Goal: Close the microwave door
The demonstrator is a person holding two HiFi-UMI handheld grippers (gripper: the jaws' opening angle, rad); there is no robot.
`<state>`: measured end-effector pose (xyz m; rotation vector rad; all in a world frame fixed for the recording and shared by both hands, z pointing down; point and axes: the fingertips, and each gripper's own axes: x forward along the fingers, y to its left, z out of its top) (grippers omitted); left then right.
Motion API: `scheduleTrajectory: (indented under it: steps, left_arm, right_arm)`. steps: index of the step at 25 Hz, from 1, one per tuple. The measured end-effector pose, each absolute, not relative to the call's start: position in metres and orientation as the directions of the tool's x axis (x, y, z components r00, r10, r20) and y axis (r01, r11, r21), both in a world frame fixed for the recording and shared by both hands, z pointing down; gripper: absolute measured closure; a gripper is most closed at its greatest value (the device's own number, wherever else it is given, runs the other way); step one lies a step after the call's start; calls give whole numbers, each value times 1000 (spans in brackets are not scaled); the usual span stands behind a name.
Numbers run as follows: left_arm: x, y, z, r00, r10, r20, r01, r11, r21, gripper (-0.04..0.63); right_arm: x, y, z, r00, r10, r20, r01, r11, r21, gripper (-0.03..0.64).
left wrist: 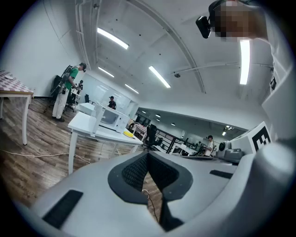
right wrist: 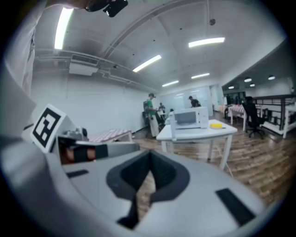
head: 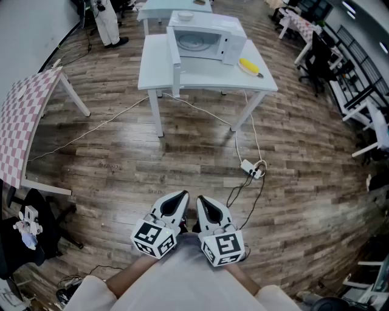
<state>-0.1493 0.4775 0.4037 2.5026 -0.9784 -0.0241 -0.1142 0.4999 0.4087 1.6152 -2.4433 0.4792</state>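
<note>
A white microwave (head: 206, 37) stands on a white table (head: 206, 80) far ahead of me. Its door (head: 176, 61) hangs open, swung out to the left toward the table's front edge. The microwave (left wrist: 111, 118) shows small in the left gripper view, and the right gripper view has the same microwave (right wrist: 187, 118) with its door (right wrist: 173, 127) edge-on. My left gripper (head: 180, 195) and right gripper (head: 200, 199) are held side by side close to my body, low over the floor and well short of the table. Both are shut with nothing between the jaws.
A yellow object (head: 250, 67) lies on the table right of the microwave; a bowl (head: 186, 16) sits on top. Cables and a power strip (head: 250, 170) lie on the wooden floor. A checkered table (head: 24, 121) stands left, desks and chairs (head: 316, 42) right, a person (head: 108, 21) far back.
</note>
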Motion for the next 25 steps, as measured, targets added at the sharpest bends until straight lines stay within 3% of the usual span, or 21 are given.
scheduleTrajectory:
  steps: [25]
  left_arm:
    - [-170,475,400,734,-671,107,-632,-617,470,578]
  right_arm:
    - [-133,500,416,-458,-832,313,-887,404,-223,594]
